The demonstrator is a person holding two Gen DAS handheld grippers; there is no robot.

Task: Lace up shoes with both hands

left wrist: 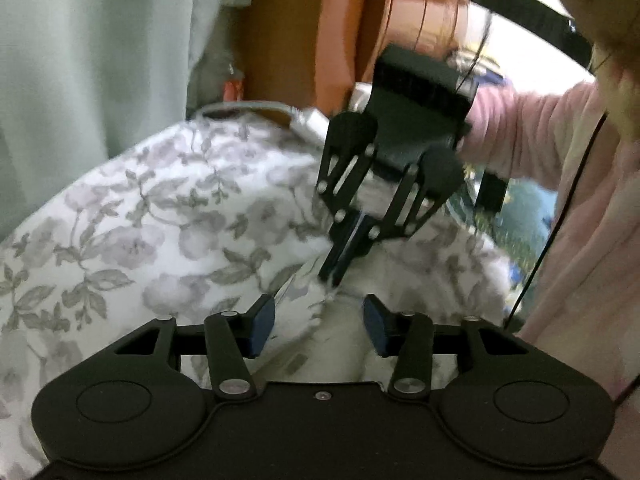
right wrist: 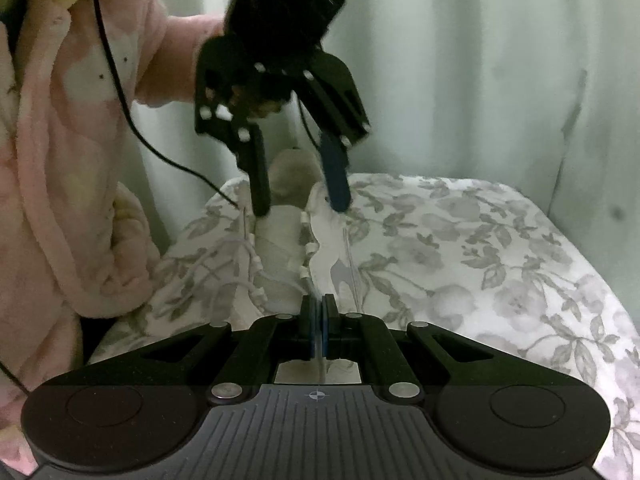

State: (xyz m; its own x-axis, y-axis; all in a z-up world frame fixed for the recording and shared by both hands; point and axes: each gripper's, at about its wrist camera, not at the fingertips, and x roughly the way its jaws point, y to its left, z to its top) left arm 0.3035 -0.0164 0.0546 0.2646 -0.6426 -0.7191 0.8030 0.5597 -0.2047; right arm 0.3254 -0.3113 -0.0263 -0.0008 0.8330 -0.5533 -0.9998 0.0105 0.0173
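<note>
A white shoe (right wrist: 280, 248) lies on the floral cloth, toe toward the right wrist camera, with loose white lace (right wrist: 248, 256) along its left eyelets. My right gripper (right wrist: 318, 320) is shut on a white lace end (right wrist: 320, 360) near the shoe's front. My left gripper (right wrist: 298, 196) is open, its fingers straddling the shoe's collar from above. In the left wrist view the left gripper (left wrist: 318, 324) is open over the white shoe (left wrist: 344, 344), and the right gripper (left wrist: 346, 252) points down at it with its fingers closed together.
A floral cloth (right wrist: 460, 240) covers the bed or table surface. Pale green curtains (right wrist: 460, 60) hang behind. A brown wooden piece of furniture (left wrist: 312, 28) stands beyond the cloth. The person's pink fleece sleeve (right wrist: 60, 160) is at the left.
</note>
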